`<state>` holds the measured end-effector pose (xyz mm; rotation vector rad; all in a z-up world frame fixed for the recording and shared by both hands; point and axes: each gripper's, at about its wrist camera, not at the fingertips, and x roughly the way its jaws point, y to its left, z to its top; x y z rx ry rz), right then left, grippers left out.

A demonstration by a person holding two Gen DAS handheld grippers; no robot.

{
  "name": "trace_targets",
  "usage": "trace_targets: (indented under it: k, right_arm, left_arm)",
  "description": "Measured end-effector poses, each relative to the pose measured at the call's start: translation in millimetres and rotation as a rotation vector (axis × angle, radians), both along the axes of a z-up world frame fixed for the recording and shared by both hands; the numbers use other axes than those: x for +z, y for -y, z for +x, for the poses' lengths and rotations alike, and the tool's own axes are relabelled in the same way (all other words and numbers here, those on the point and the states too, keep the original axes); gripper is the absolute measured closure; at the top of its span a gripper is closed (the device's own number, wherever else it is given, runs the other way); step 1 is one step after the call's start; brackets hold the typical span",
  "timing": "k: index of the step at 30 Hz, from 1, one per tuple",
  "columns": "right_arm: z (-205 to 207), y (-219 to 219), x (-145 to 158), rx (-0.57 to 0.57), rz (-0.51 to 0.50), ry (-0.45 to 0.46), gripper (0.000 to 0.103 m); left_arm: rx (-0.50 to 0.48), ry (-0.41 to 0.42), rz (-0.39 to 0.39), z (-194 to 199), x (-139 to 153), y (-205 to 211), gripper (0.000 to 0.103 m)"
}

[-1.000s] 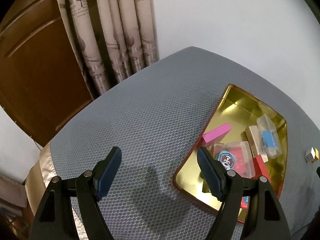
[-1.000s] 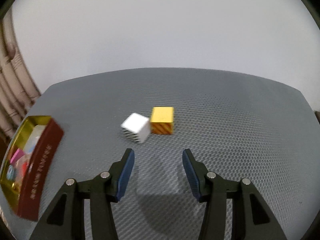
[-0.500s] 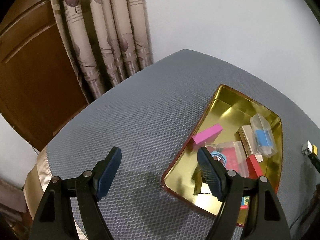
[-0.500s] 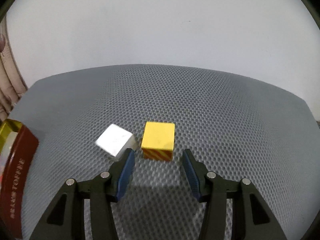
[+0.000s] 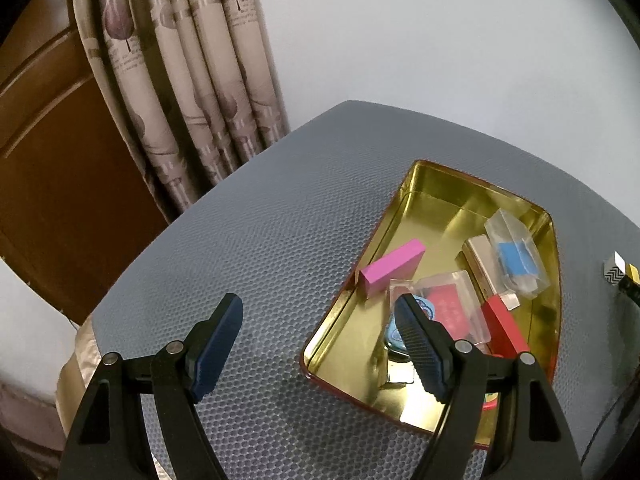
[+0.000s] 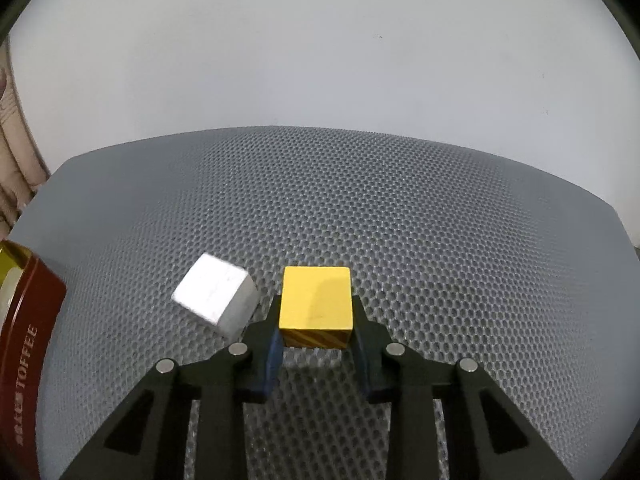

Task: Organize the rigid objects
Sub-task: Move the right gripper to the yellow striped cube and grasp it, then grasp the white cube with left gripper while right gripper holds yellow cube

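Observation:
A yellow cube [image 6: 316,298] with a striped front face sits on the grey mesh table [image 6: 400,220]. My right gripper [image 6: 316,306] has it between its jaws, which are closing, and both pads touch its sides. A white cube [image 6: 214,298] lies tilted just left of it, apart from the fingers. My left gripper [image 5: 318,304] hangs open and empty over the table at the near left corner of the gold tin [image 5: 400,208]. The tin holds a pink block [image 5: 394,268], a red block [image 5: 504,328] and clear plastic cases [image 5: 516,260].
The tin's red outer wall [image 6: 24,320] stands at the left edge of the right wrist view. A curtain [image 5: 180,80] and a brown wooden door [image 5: 60,160] stand beyond the table's far left edge. A white wall lies behind the table.
My right gripper moved forward and down onto the yellow cube, and its jaws came in against the cube's sides. The left gripper stayed open and rolled a little.

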<state>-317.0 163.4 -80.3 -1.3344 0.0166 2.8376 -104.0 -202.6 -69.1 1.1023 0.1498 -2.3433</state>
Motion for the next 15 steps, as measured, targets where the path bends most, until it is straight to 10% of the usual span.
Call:
trace_targets:
  k: [15]
  right_arm:
    - [31.8,-25.9,-0.6,0.036,0.005,0.001,0.073]
  left_arm:
    - [-0.134,-0.004,-0.115,-22.1,4.5,-76.1,0.027]
